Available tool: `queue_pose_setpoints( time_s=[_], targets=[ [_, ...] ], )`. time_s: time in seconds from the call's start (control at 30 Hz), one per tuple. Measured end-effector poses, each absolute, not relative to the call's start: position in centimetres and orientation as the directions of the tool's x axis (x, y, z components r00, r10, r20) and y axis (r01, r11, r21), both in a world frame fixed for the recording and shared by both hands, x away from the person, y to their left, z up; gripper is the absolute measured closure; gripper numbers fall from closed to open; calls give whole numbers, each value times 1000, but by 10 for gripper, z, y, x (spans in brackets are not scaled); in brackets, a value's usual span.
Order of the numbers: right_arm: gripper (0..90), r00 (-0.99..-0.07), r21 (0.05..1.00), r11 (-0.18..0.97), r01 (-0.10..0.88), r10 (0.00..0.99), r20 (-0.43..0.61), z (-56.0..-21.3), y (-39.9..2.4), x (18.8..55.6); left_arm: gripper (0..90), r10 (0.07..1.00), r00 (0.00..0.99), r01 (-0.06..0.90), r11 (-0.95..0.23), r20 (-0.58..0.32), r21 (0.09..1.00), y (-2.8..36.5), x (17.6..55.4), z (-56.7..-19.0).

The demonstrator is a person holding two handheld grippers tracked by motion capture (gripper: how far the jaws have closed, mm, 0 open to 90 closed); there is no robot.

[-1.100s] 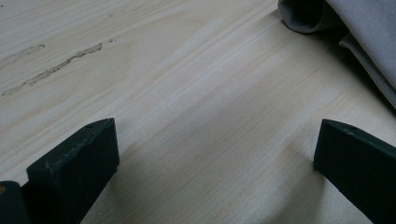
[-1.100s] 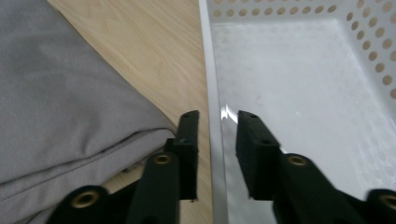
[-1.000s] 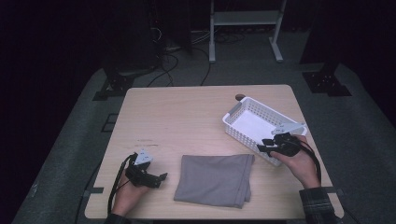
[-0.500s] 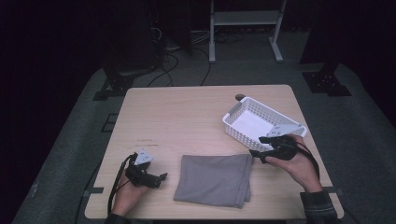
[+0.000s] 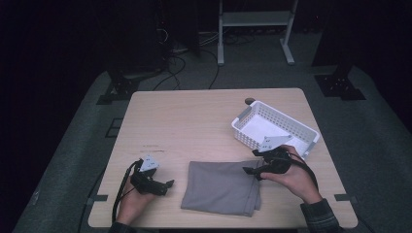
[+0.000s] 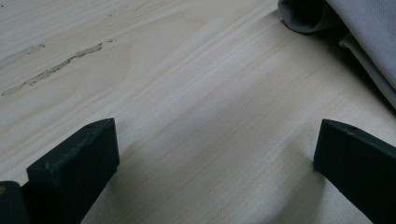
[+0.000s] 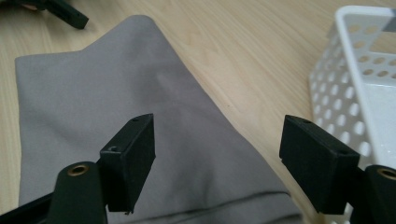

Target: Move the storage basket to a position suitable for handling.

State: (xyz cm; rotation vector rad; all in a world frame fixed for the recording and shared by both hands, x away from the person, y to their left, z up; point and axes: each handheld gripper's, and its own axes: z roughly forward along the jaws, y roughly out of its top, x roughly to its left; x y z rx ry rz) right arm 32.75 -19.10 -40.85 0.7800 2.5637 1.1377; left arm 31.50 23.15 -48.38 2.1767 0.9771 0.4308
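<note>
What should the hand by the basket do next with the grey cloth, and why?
Probably lower the right gripper and pinch the grey cloth at its near corner. Its jaws have just been opening, nothing is between them, and they hang over that edge, beside the white basket.

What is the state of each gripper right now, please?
Left gripper: open, holding nothing, over bare table beside the grey cloth.
Right gripper: jaws have just been opening, nothing gripped, over the cloth's edge.

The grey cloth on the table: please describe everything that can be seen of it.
The grey cloth is a plain, soft-looking fabric, folded into a flat rectangle with layered edges at its right side. It lies on the wooden table near the front edge, between both hands, beside the white basket. The right gripper, jaws open, hovers at its upper right corner without pinching it.
</note>
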Motion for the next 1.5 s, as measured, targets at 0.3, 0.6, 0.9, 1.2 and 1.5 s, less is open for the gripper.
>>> queue_pose_setpoints(
  time_s=[0.3, 0.6, 0.9, 1.2, 1.5],
  targets=[
    [234, -869, 721, 595, 355, 494, 20, -418, -171, 324, 0, 750, 661, 516, -471, 18, 715, 232, 315, -484],
    [198, -895, 706, 622, 338, 445, 36, -425, -154, 320, 0, 751, 660, 517, -470, 16, 716, 232, 315, -484],
    [185, -919, 680, 662, 315, 392, 45, -435, -134, 317, 0, 751, 660, 517, -469, 15, 716, 232, 315, -484],
    [188, -936, 653, 704, 279, 352, 21, -448, -114, 321, 0, 751, 660, 518, -469, 15, 715, 232, 315, -484],
    [133, -944, 641, 723, 259, 331, 8, -460, -101, 320, 0, 751, 660, 517, -470, 16, 715, 232, 315, -484]
  ],
)
